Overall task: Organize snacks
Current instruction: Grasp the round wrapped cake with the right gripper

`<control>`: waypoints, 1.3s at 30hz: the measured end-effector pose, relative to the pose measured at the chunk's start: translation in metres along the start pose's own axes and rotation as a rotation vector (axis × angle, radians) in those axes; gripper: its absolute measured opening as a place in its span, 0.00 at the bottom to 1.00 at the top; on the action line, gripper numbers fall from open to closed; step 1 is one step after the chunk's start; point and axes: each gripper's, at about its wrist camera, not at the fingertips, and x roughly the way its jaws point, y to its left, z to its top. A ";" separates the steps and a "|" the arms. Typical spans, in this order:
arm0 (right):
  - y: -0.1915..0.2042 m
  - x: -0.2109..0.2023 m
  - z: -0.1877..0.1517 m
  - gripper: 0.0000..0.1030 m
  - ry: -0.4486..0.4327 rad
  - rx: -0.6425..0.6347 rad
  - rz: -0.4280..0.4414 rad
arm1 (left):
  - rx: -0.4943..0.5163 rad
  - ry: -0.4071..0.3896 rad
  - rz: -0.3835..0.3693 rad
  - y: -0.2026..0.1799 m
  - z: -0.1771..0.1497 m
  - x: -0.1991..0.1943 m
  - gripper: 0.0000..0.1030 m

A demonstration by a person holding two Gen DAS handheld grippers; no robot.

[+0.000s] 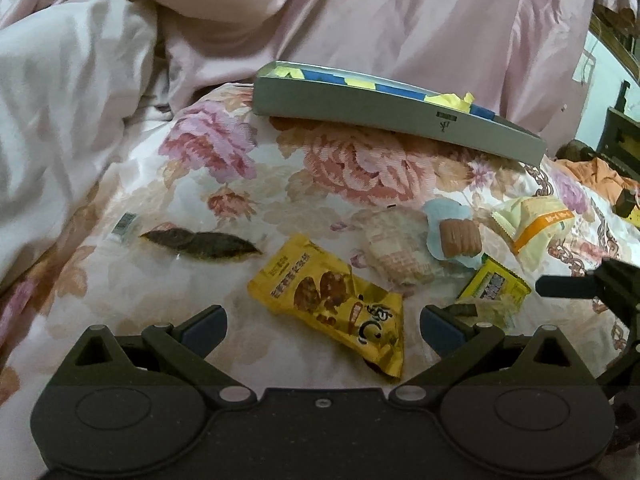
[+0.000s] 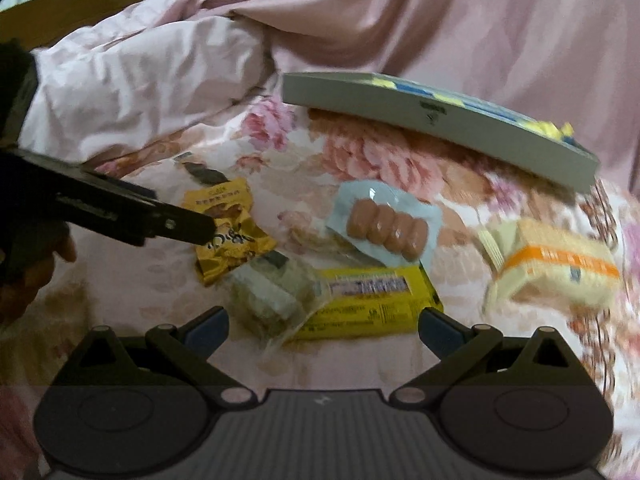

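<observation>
— While both tools hover over the floral bedspread [image 1: 168, 280], how do the fingers stand?
— The left gripper [image 1: 323, 326] is spread wide with nothing between its blue pads; the golden-yellow snack packet [image 1: 336, 300] lies on the cloth in the gap before them, untouched. The right gripper [image 2: 323, 326] is just as wide apart and also holds nothing.
— What lies under the right one?
— A clear-wrapped greenish snack [image 2: 266, 294] rests partly on a yellow flat packet [image 2: 372, 302], both just ahead of its fingers. Behind them sits the sausage pack on pale blue backing [image 2: 386, 222], and off to the right a cream packet with an orange band [image 2: 556, 266], blurred.
— And the rest of the snacks?
— In the left view a dark seaweed strip in clear wrap [image 1: 200, 244] lies apart on the left, and a pale pink wafer-like packet [image 1: 396, 248] sits beside the sausages.
— Where is the box?
— A shallow grey box [image 1: 380, 110] stands at the back of the bedspread against the pink quilt [image 1: 400, 12], one side raised; yellow and blue wrappers show over its rim.
— Do the tools see each other?
— Yes; in the right view the left tool reaches in from the left, its tip over the golden packet.
</observation>
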 end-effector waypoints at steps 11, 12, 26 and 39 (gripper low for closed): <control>0.014 0.020 0.010 1.00 -0.014 -0.227 0.107 | -0.054 0.017 -0.038 0.011 0.010 0.027 0.99; 0.015 0.024 0.012 1.00 -0.007 -0.245 0.117 | -0.046 0.015 -0.038 0.011 0.011 0.029 0.99; 0.021 0.032 0.015 0.63 0.006 -0.230 0.160 | 0.000 0.006 -0.070 0.008 0.012 0.037 0.99; 0.015 0.018 0.004 0.52 -0.010 -0.160 0.108 | 0.131 0.031 -0.059 -0.011 0.002 0.040 0.99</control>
